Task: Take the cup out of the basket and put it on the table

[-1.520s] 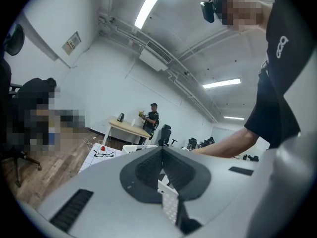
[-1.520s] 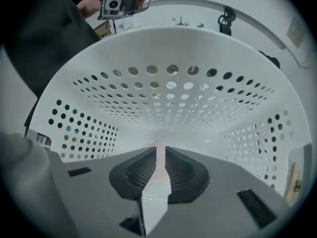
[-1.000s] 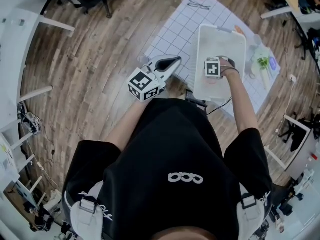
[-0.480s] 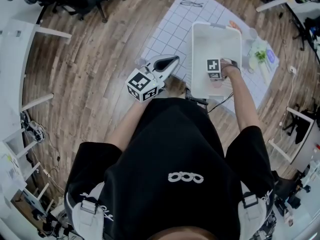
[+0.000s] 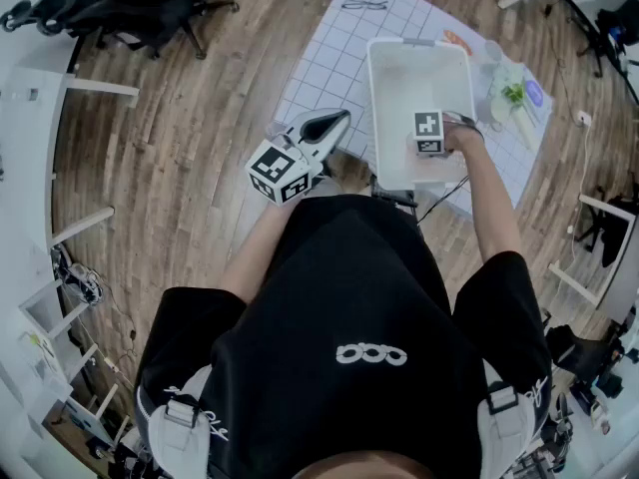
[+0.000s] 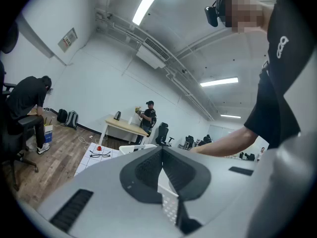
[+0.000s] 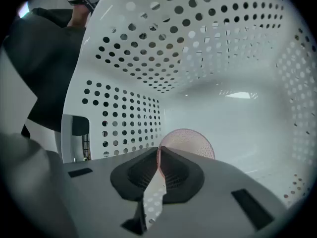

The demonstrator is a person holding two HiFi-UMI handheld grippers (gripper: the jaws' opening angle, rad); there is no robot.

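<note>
Cup (image 7: 188,142) pinched at its edge, inside the basket (image 7: 119,118)

My right tongs (image 7: 159,150) have just been closing, and now the two jaws press on the thin pink wall of the cup, which shows as a fine pink line between them. The cup is low in the white basket, near the floor of it, with the holed walls all around. My left tongs (image 6: 162,150) are pressed together with nothing in them, held level beside the basket.

I judge the cup to be light: it is see-through plastic with a fine dotted pattern, and the wall looks thin, so it may bend under a hard squeeze. Held by one edge only, it could also tilt or slip, so a gentle, steady pinch near the rim seems the good place. I cannot tell whether I hold the rim or the bottom edge.

I count one cup, one basket and two tongs. The basket stands on the table (image 5: 329,63), which has a squared mat; one pair of glasses (image 5: 365,5) lies at its far end.
</note>
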